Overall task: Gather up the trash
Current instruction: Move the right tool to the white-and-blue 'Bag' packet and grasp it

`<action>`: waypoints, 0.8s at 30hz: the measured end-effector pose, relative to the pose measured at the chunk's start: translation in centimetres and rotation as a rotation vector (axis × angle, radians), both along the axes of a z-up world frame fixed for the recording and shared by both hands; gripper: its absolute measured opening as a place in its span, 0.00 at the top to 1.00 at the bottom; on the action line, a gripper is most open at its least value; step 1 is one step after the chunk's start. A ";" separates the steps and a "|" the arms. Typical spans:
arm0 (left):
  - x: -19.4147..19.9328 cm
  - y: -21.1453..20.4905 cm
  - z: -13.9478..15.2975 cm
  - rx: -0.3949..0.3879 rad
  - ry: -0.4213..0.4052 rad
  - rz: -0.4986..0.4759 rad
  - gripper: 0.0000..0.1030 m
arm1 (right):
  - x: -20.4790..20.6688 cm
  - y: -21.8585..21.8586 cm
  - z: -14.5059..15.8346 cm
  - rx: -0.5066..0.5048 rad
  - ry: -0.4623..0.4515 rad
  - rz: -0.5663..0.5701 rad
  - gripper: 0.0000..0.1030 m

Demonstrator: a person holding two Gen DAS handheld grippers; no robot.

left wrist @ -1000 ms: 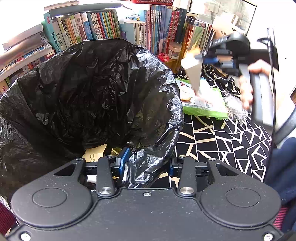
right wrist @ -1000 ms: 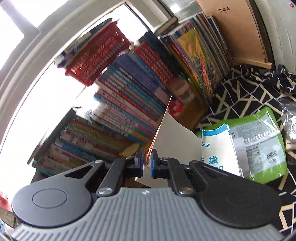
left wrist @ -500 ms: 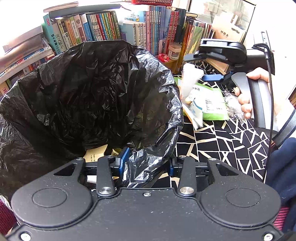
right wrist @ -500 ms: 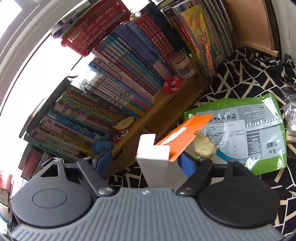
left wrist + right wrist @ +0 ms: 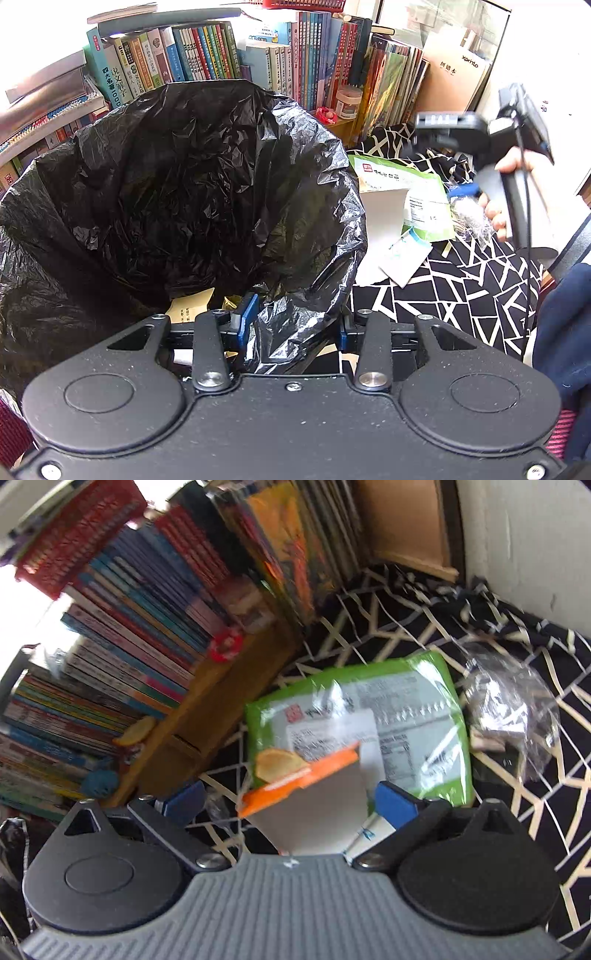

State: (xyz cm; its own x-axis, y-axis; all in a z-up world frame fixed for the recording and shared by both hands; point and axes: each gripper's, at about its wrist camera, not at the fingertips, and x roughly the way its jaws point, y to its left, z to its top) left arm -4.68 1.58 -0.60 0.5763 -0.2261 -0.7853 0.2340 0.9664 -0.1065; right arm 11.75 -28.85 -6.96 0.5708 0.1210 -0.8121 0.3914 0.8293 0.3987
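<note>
A black trash bag (image 5: pixel 177 177) stands wide open, with some paper scraps at its bottom. My left gripper (image 5: pixel 295 325) is shut on the bag's near rim, and bunched plastic fills the gap between the fingers. My right gripper (image 5: pixel 421 142) hovers to the right over the table with its jaws wide apart. A white carton piece (image 5: pixel 384 218) and a small white and blue packet (image 5: pixel 404 258) lie outside the bag against its right side. In the blurred right wrist view, the orange and white carton (image 5: pixel 314 797) sits loose between the open right gripper (image 5: pixel 291 799) fingers.
A green snack packet (image 5: pixel 369 720) and a clear crumpled wrapper (image 5: pixel 513 709) lie on the black and white patterned cloth (image 5: pixel 461 295). Rows of books (image 5: pixel 221 55) on a wooden shelf stand behind the bag. A person's hand (image 5: pixel 495 214) holds the right gripper's handle.
My right gripper went from shut on the carton to open. The carton and packet dropped beside the bag, outside it. The right gripper drew back to the right. The left gripper stayed put.
</note>
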 end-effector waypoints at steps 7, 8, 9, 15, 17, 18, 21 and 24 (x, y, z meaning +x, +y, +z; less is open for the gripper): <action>0.0 0.0 0.0 0.000 -0.001 0.000 0.62 | 0.0 -1.1 -8.2 0.028 0.260 -0.122 0.01; 0.0 0.0 0.0 0.000 -0.001 0.000 0.62 | -0.1 -0.9 -8.8 0.021 0.270 -0.129 0.02; 0.0 0.0 0.0 0.000 -0.001 0.000 0.62 | -0.3 -0.8 -9.4 0.015 0.271 -0.137 0.02; 0.0 0.1 0.0 0.002 -0.002 -0.001 0.62 | -0.1 0.8 -11.2 -0.046 0.271 -0.123 0.17; 0.0 0.1 -0.1 0.002 -0.002 -0.001 0.62 | -0.2 1.3 -11.7 -0.073 0.283 -0.112 0.24; 0.0 0.1 -0.1 0.002 -0.002 0.000 0.62 | -0.3 1.5 -11.7 -0.087 0.277 -0.109 0.30; 0.0 0.1 -0.1 0.003 -0.003 -0.001 0.62 | -0.4 1.6 -11.1 -0.101 0.269 -0.106 0.54; 0.0 0.0 -0.1 0.003 -0.003 -0.001 0.62 | -0.6 1.6 -10.0 -0.067 0.243 -0.117 0.83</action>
State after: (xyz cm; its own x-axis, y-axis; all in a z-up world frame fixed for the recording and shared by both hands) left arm -4.70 1.62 -0.67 0.5783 -0.2244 -0.7844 0.2352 0.9665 -0.1032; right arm 11.12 -27.21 -16.99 0.3651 0.0071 -0.9309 0.5634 0.7943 0.2271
